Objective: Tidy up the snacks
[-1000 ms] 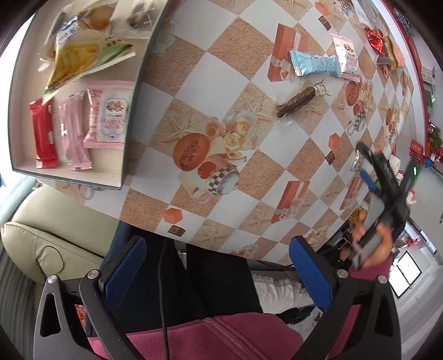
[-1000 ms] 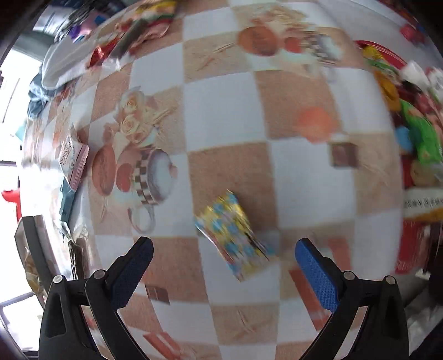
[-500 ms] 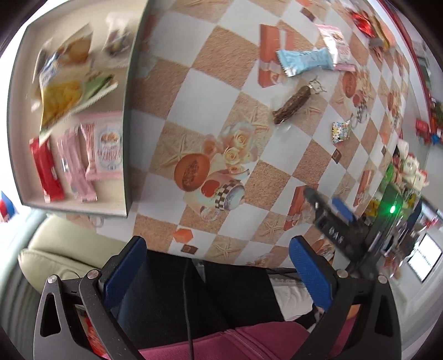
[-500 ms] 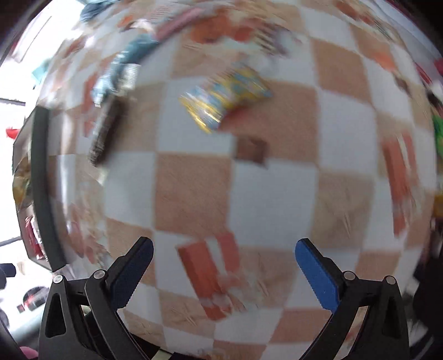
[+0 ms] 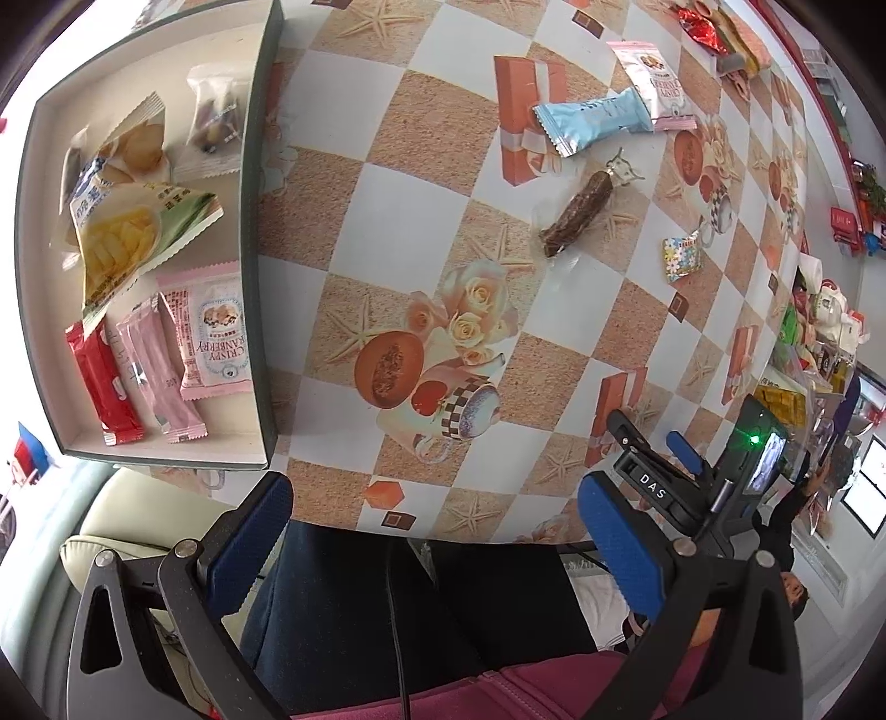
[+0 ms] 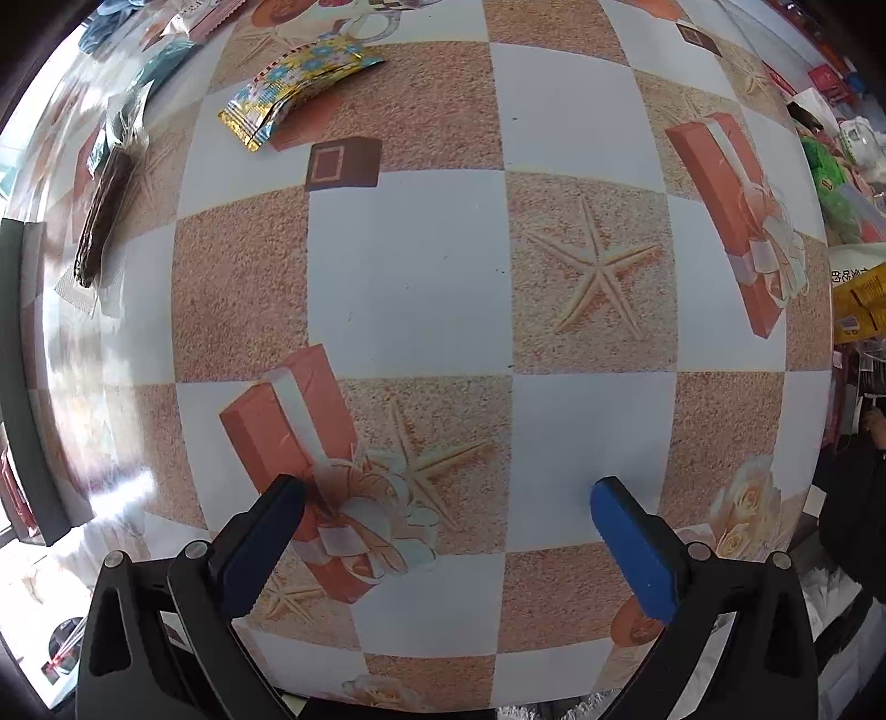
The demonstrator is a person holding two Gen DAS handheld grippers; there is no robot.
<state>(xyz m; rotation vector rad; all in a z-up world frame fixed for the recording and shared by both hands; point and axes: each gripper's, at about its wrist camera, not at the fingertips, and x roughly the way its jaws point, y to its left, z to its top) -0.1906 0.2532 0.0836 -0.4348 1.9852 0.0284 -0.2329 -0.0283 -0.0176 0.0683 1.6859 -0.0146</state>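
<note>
A white tray with a dark rim (image 5: 260,232) sits at the table's left and holds several snack packs. Loose on the table lie a brown snack bar (image 5: 578,213), a light blue pack (image 5: 592,119), a pink pack (image 5: 653,83) and a small yellow-blue foil pack (image 5: 680,257). The foil pack (image 6: 296,83) and the brown bar (image 6: 102,216) also show in the right wrist view, far ahead at the upper left. My left gripper (image 5: 434,531) is open and empty over the table's near edge. My right gripper (image 6: 446,531) is open and empty, low over the tablecloth; it also shows in the left wrist view (image 5: 659,471).
The checkered tablecloth (image 6: 410,277) is printed with starfish, gift boxes and cups. A pile of packets (image 5: 803,354) stands at the right edge, and more snacks (image 5: 720,27) lie at the far side. The person's legs (image 5: 415,598) are below the near edge.
My right gripper swung away from the foil pack and came back low near the table's front edge. My left gripper pulled back slightly, with the tray now fuller in view.
</note>
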